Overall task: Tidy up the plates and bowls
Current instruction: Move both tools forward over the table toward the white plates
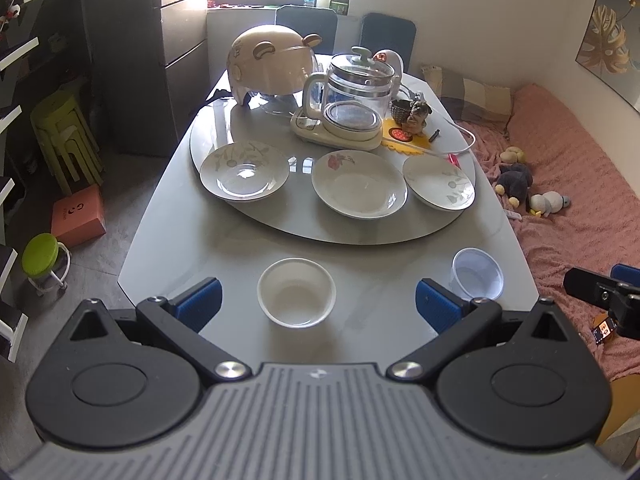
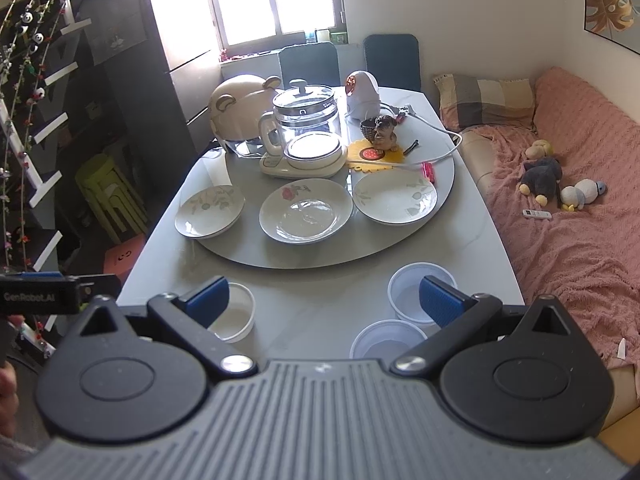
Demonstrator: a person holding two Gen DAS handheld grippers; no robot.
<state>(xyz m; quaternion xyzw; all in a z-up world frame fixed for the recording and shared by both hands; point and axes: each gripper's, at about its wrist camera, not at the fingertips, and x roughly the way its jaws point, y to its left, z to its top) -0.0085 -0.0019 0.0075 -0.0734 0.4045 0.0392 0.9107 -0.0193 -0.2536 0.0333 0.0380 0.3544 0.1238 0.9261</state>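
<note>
Left wrist view is showing the left gripper (image 1: 318,304) spread wide, hovering over a white bowl (image 1: 296,297) on the table (image 1: 168,236). Three plates (image 1: 359,187) are sitting in a row on the turntable (image 1: 288,224) beyond. Right gripper (image 2: 322,302) is also gaping, empty, near two clear bowls (image 2: 416,290) (one nearer).
</note>
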